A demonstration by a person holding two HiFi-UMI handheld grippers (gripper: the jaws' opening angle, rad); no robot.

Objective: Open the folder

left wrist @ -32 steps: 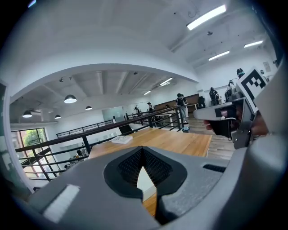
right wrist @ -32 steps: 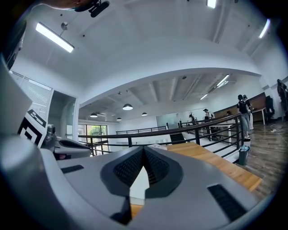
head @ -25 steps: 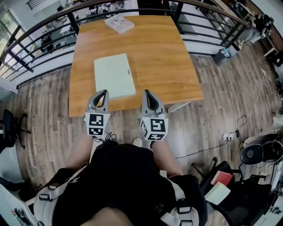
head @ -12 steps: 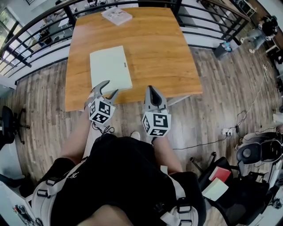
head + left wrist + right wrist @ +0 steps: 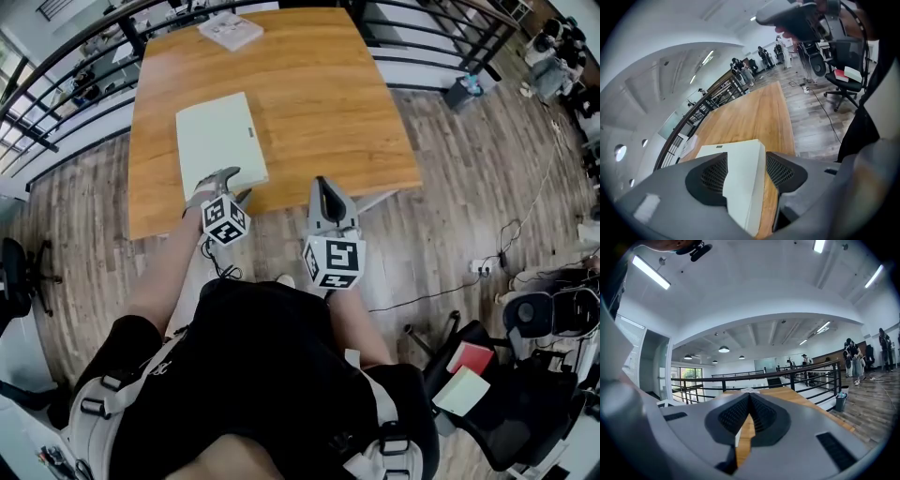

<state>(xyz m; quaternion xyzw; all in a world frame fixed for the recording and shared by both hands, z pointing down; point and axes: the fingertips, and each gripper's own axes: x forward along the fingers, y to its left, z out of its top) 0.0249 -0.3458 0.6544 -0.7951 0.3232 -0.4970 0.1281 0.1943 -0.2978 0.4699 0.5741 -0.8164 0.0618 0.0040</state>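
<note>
While hovering at the near corner of the folder [image 5: 217, 141], amounts to the approach step only: cover not yet lifted. Finds the folder flat and shut on the left part of the worktop [image 5: 319, 103], just inside its near edge. Has the left claw [image 5: 228, 184] opening, jaws spread wide around that corner, pads seemingly not pressing on it. Has the right claw [image 5: 322, 185] pressed together and empty, pointing level just off the worktop's near edge, apart from the folder. Calls next, probably, for slipping one jaw under the top cover alone, pinching it and swinging it up; risks grabbing the whole folder instead.
</note>
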